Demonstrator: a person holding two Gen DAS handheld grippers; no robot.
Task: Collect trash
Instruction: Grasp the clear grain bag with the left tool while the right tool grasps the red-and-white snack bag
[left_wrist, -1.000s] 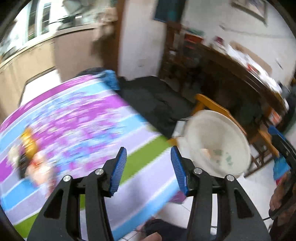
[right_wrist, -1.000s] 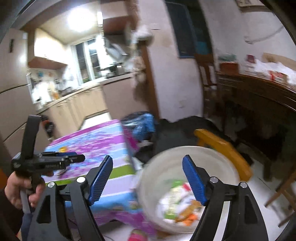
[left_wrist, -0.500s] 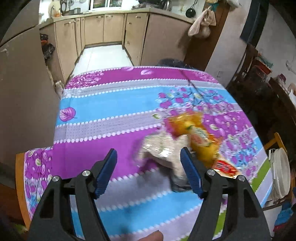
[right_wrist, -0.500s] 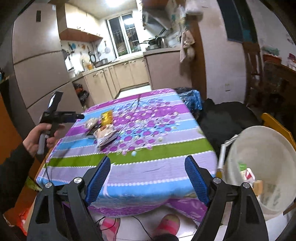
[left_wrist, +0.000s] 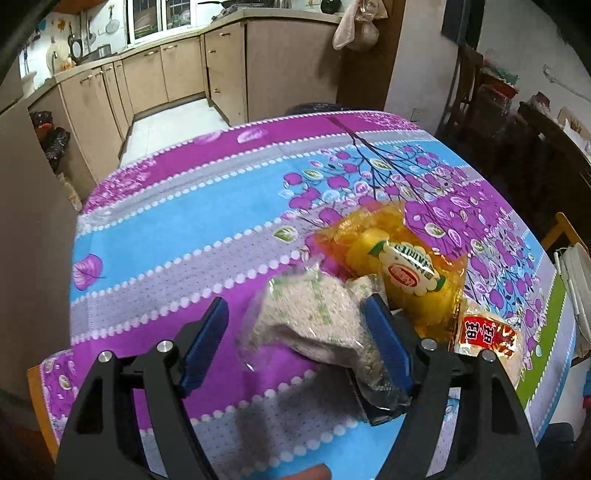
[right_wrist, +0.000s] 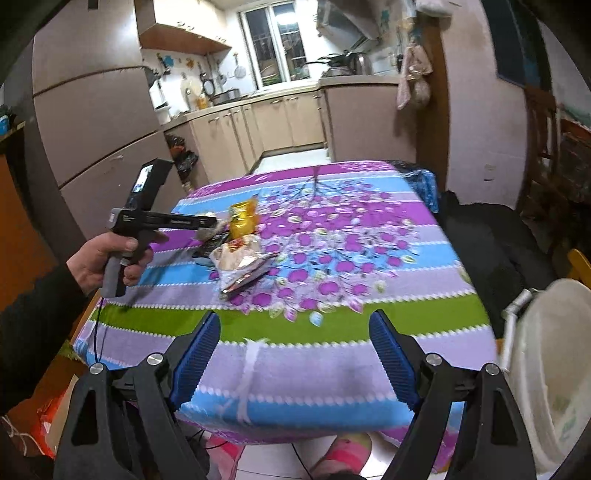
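left gripper (left_wrist: 297, 345) hangs with its jaws spread wide around a crumpled clear speckled wrapper (left_wrist: 317, 325) on the table, not yet pinching it. just right lie a yellow snack bag (left_wrist: 402, 266) and a red-label packet (left_wrist: 487, 338), all on the purple flowered tablecloth (left_wrist: 221, 206). right gripper (right_wrist: 295, 360) is released and empty at the near table edge, white trash bin (right_wrist: 550, 373) at far right.

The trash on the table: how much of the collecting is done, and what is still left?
Done: some wrappers already lie in the white bin. In hand: nothing yet; the open left gripper brackets the clear grain bag. The right gripper is open and empty. Left: the yellow packet and red snack wrapper remain on the table.
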